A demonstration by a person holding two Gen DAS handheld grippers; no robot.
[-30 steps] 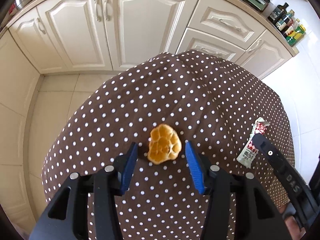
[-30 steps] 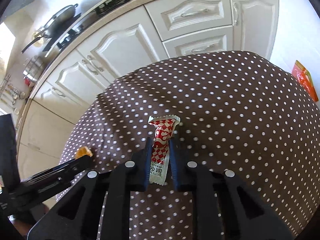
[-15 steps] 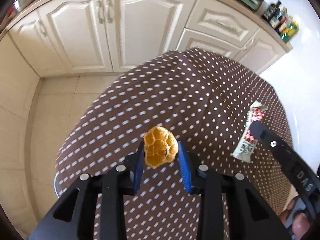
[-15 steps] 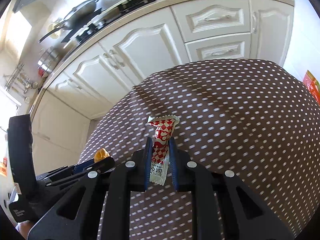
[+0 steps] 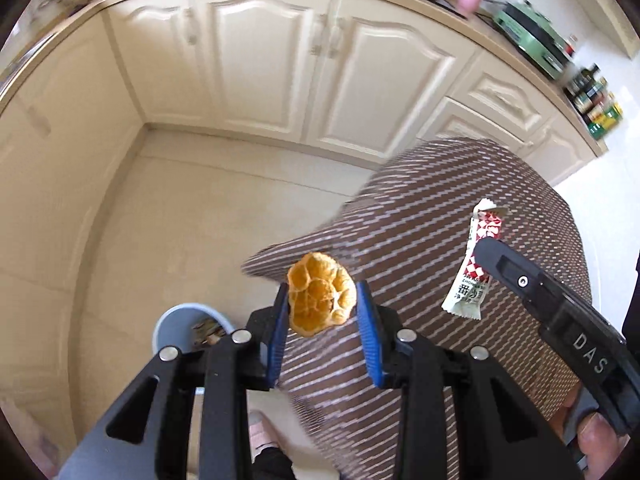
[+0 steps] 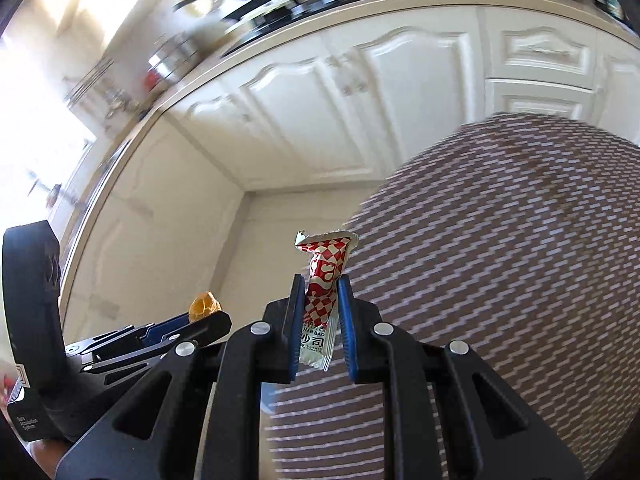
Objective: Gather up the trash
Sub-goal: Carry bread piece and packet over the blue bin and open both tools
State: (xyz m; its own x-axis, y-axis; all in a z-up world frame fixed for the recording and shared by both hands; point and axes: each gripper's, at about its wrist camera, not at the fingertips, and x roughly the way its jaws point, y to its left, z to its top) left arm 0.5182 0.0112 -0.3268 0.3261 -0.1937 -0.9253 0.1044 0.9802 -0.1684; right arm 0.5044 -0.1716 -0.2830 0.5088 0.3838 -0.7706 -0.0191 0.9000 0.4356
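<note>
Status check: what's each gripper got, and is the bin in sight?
Left gripper shut on orange peel. Right gripper shut on ketchup sachet. Blue bin on floor, lower left, partly behind left fingers. Nothing in the way.

Left tongs [image 5: 322,312] look like matt black plastic with ribbed blue pads and shiny metal screws. The orange peel [image 5: 321,299] is rough and bumpy, the sauce packet [image 6: 321,302] is glossy crinkled foil. Cloth cover on the surface [image 5: 460,216], lower right, looks matt; cabinet doors [image 5: 280,60] are smooth satin.
</note>
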